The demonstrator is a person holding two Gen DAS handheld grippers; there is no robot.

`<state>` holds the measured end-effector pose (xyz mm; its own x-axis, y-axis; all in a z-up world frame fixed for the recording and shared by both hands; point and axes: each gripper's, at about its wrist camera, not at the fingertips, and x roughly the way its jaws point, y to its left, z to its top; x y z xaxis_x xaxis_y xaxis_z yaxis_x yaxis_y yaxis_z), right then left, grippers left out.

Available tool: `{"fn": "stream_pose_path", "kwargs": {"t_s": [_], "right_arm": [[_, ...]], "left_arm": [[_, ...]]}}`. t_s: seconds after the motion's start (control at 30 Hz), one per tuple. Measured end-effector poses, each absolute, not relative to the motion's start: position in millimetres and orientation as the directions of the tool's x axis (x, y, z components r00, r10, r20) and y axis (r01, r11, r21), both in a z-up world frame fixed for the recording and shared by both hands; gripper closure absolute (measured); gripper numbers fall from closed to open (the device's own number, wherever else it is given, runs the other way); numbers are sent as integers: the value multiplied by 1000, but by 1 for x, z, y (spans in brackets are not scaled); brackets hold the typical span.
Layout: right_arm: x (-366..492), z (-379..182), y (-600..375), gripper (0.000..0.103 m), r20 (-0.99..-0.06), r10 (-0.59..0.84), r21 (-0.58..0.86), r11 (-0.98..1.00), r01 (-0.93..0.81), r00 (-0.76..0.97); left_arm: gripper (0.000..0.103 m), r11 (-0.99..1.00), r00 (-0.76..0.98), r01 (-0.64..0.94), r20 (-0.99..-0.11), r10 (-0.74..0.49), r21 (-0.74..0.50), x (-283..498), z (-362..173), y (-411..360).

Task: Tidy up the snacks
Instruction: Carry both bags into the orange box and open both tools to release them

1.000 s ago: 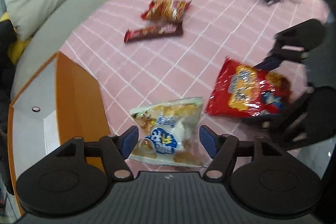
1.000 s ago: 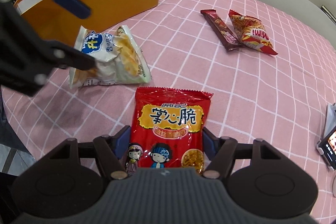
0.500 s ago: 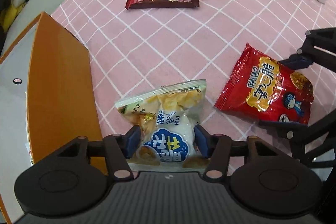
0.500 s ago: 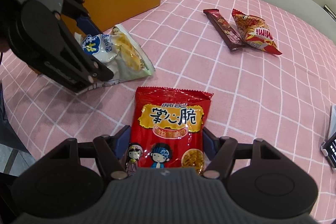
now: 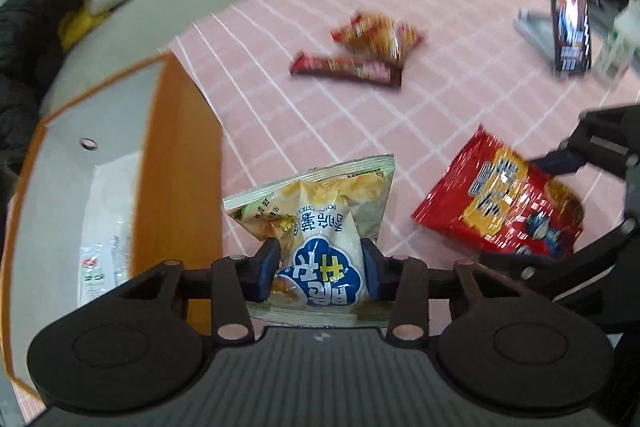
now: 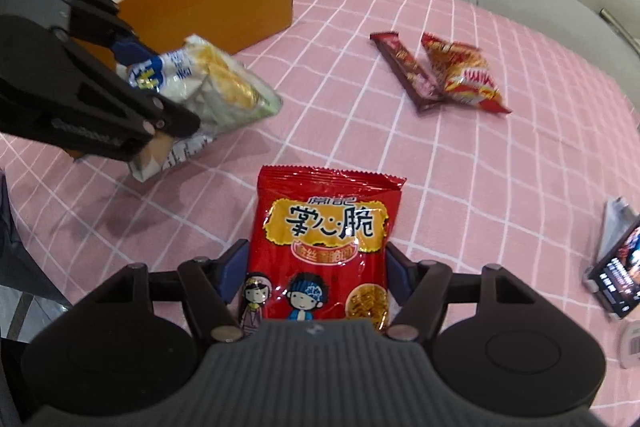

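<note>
While its jaws were just closing, left gripper point(image 5: 320, 263) pinched the puffy white chip bag point(image 5: 320, 227), crinkled film, beside the orange box point(image 5: 180, 167). Right gripper point(image 6: 316, 271) clamps the glossy red noodle packet point(image 6: 324, 235). Farther on the pink checked cloth point(image 6: 480, 167): slim brown bar point(image 6: 404, 67), orange foil pouch point(image 6: 464, 75).

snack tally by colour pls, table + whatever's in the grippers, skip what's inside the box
Red bags: 2, one in the right gripper, one on the table
White and yellow bags: 1, in the left gripper
Dark red bars: 1
Total: 4
</note>
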<state>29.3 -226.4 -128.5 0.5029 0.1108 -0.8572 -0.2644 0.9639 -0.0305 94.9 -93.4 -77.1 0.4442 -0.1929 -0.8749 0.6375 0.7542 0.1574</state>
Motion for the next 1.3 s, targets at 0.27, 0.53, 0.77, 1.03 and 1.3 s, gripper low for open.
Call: {"fn": "stream_pose_path", "kwargs": {"t_s": [0.27,0.53,0.77,1.03,1.3], "right_arm": [[23,-77,-218,36,-801,118,-58,960,-273,587],[32,-21,-193,36,-714,176,-88,937,-337,678],[71,17,-153,36,-674,315,-41,887,-460,668],[138,22,-93,36,-688,346,-71,842,-534,637],[195,-10,-48,36,-735,315,-144,794,-591,601]], "left_arm": [[55,816,560,562,-788,-256,134,70,-13,-72],[55,872,667,470,-702,-250,136,68,36,-30],[55,912,679,397,-702,-214,106,93,55,19],[55,954,636,296,-756,-153,56,140,40,70],[55,967,576,254,-808,-124,32,182,0,86]]}}
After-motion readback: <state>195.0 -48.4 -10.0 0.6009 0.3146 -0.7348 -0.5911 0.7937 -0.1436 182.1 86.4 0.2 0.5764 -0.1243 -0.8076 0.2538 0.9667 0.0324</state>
